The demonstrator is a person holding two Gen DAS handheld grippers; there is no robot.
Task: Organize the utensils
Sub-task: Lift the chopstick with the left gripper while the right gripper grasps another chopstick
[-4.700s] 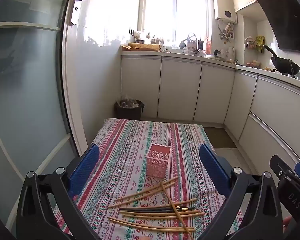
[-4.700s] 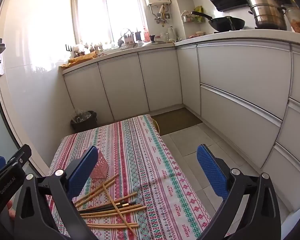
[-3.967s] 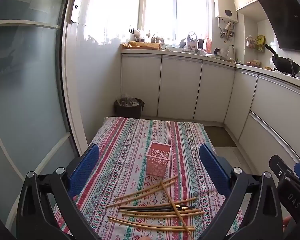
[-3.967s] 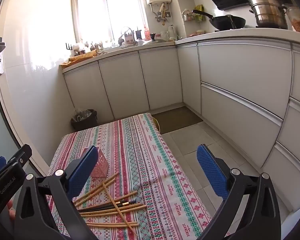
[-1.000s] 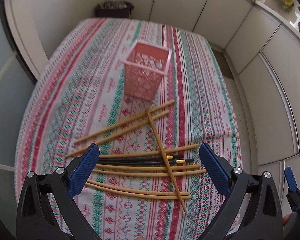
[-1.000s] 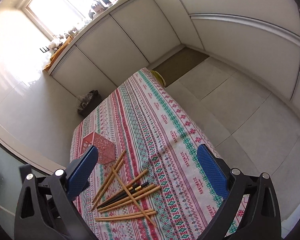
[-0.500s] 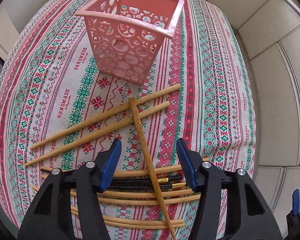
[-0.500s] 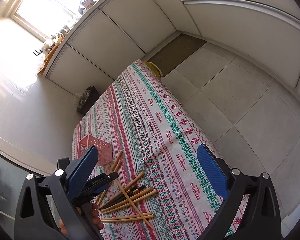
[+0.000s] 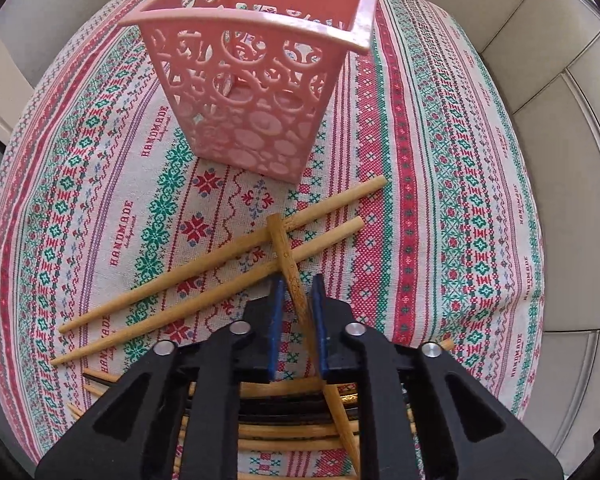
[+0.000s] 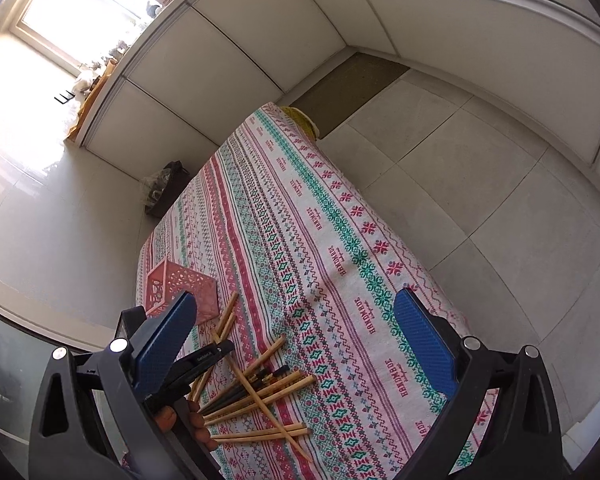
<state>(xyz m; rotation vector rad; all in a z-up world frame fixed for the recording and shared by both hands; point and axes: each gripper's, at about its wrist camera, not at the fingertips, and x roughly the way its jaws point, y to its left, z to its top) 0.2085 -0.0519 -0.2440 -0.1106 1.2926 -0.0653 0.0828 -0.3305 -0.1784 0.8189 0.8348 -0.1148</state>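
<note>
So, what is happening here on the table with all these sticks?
A person is tidying chopsticks with a gripper in each hand. The left gripper has just been closing and is now shut on the crossing wooden chopstick, which lies over the others in the pile on the patterned tablecloth. The pink basket stands upright just beyond and looks empty. The right gripper hangs open above the table, holding nothing.
</note>
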